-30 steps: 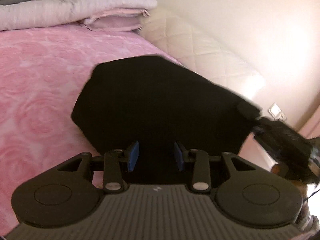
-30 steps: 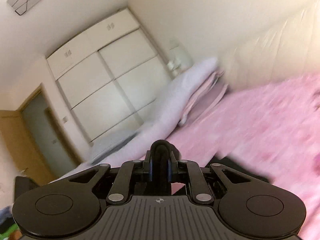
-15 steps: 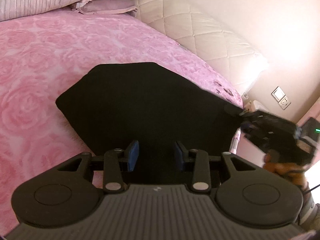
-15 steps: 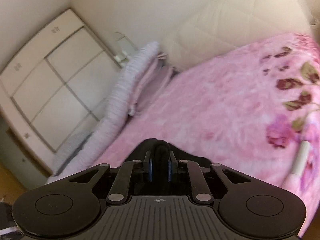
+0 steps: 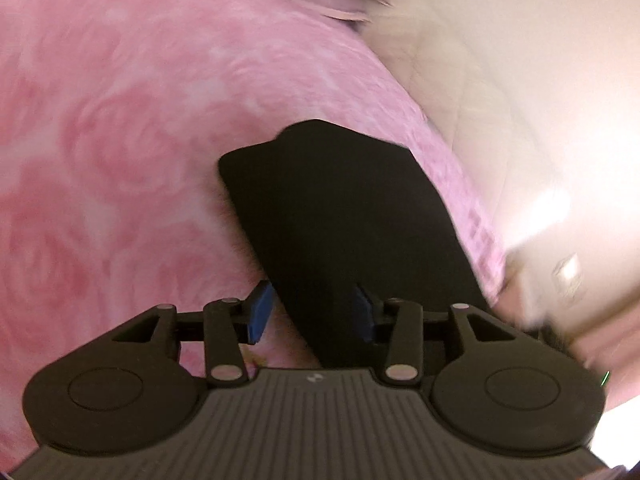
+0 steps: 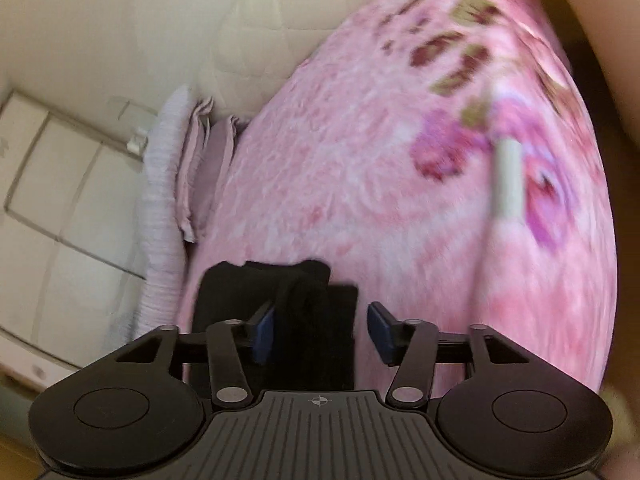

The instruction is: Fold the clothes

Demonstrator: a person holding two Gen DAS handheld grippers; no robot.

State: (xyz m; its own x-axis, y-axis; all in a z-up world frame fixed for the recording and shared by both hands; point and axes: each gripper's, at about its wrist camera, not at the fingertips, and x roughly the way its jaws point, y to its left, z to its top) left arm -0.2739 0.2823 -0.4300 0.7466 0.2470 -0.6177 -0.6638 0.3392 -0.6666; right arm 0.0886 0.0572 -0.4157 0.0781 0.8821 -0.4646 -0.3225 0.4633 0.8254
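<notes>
While both views are smeared with motion blur, the black garment (image 5: 344, 216) plainly lies flat on the pink rose-patterned bedspread (image 5: 120, 140), near the bed's right edge in the left wrist view. The left hand-held gripper (image 5: 313, 312) has just been widening its jaws – the blue pads stand apart, the left pad clear of the cloth, the right one at or over the cloth's near end, and whether it touches I cannot tell. The right hand-held gripper (image 6: 322, 330) has just sprung its jaws wide; a bunched fold of the garment (image 6: 304, 300) sits between the pads, close to the left one, with pink bedspread showing before the right pad. Folded pale bedding (image 6: 168, 184) lies at the far end of the bed – beside the quilted headboard (image 6: 248, 28).
</notes>
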